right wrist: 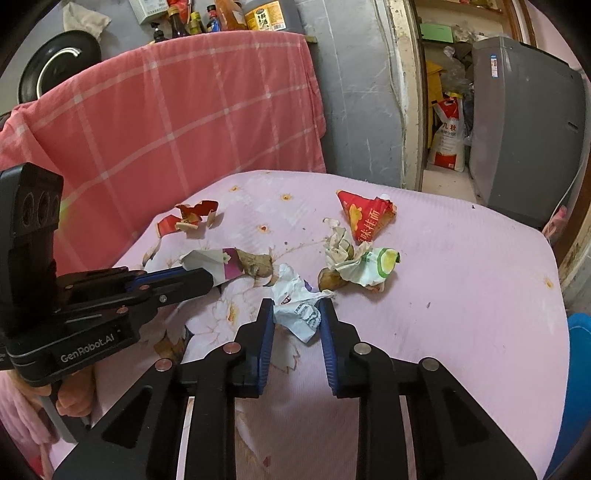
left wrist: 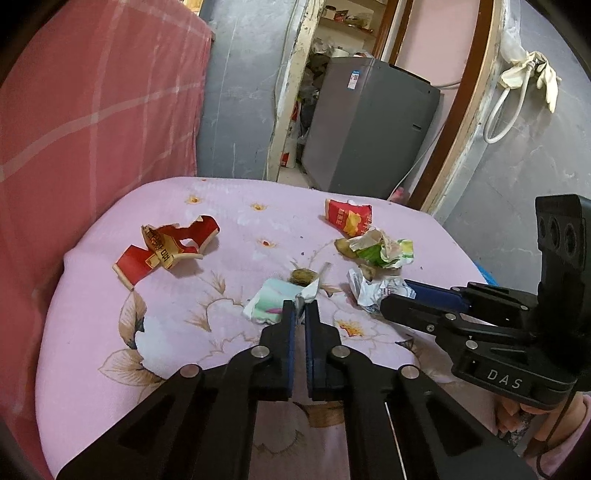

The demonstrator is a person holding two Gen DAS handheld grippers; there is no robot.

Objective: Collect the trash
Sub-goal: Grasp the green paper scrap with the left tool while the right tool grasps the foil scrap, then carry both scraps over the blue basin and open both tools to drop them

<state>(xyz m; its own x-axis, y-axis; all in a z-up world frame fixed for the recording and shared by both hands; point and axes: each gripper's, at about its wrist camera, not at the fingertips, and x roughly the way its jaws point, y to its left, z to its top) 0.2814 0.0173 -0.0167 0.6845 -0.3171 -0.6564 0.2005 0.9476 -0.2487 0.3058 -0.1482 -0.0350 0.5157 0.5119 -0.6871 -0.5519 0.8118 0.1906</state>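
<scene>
Trash lies on a table covered with a pink floral cloth [left wrist: 110, 295] [right wrist: 461, 295]. My left gripper [left wrist: 300, 306] [right wrist: 207, 277] is shut on the edge of a folded white, teal and pink paper wrapper [left wrist: 271, 301] [right wrist: 207, 260], beside a brown peel [left wrist: 304, 276] [right wrist: 255, 266]. My right gripper [right wrist: 295, 308] [left wrist: 397, 295] is shut on a crumpled white wrapper [right wrist: 299, 314] [left wrist: 369, 291], both pads touching it. Farther back lie a green-and-white crumpled wrapper [left wrist: 384, 251] [right wrist: 365, 266], a red noodle packet [left wrist: 349, 218] [right wrist: 369, 218] and torn red carton pieces [left wrist: 166, 251] [right wrist: 192, 218].
A red checked cloth [left wrist: 92, 110] [right wrist: 166, 122] hangs behind the table's left side. A grey appliance [left wrist: 369, 122] [right wrist: 524, 129] stands past the far edge by a doorway. Bottles [right wrist: 221, 14] and a black pan [right wrist: 59, 62] sit behind the cloth. A blue object [right wrist: 580, 369] is at the right.
</scene>
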